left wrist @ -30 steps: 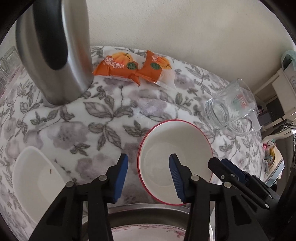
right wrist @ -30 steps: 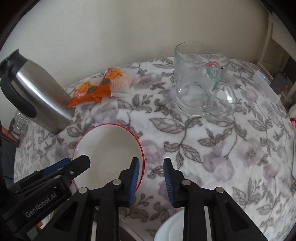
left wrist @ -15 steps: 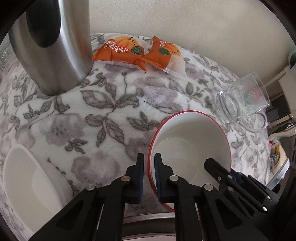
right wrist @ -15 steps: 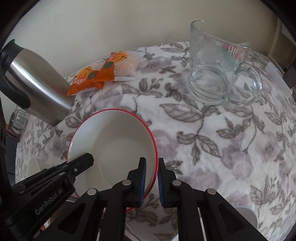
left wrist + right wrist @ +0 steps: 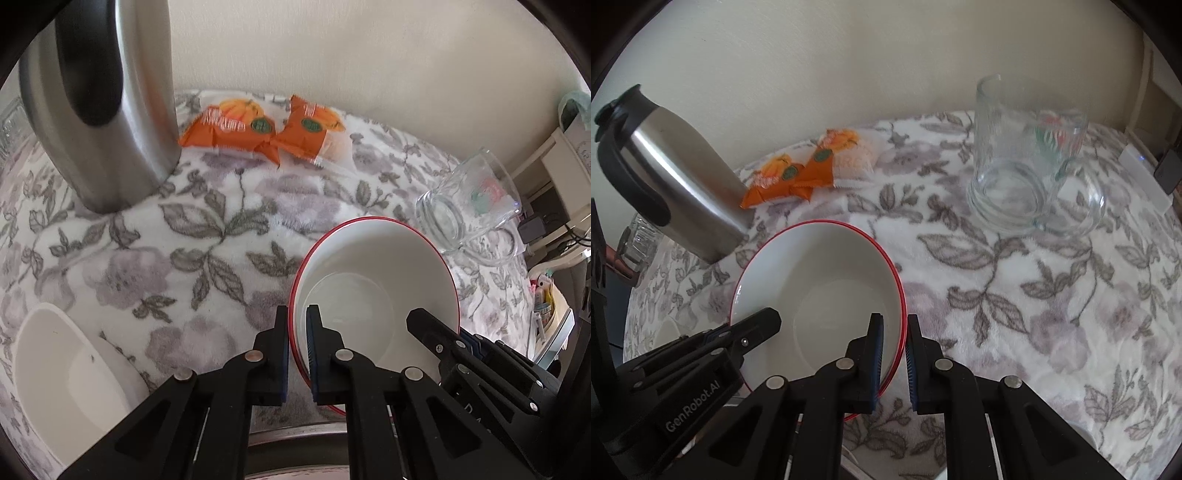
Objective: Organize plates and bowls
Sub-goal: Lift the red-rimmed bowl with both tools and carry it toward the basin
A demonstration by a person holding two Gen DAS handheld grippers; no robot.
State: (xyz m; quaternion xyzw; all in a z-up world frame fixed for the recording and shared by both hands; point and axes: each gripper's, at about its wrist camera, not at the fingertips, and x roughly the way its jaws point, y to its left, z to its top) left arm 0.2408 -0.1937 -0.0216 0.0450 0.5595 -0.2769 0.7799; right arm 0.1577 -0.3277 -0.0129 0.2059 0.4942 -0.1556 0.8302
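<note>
Red-rimmed white bowl [image 5: 373, 291] sits mouth-up, round with no long axis, tilted slightly, on the floral tabletop [image 5: 207, 236]. Left tool [image 5: 297, 350] is clamped on its rim at 9 o'clock; right tool [image 5: 894, 363] is clamped on the rim at 3 o'clock. Steel kettle [image 5: 683, 184] stands at 10 o'clock, glass mug [image 5: 1027, 166] at 2 o'clock.

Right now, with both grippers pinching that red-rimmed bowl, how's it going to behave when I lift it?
The red-rimmed bowl looks like rigid glazed ceramic, so it likely won't flex. The glossy wall may slip between the left gripper and right gripper. Opposite-rim grips should limit tipping. It probably chips if dropped.
</note>
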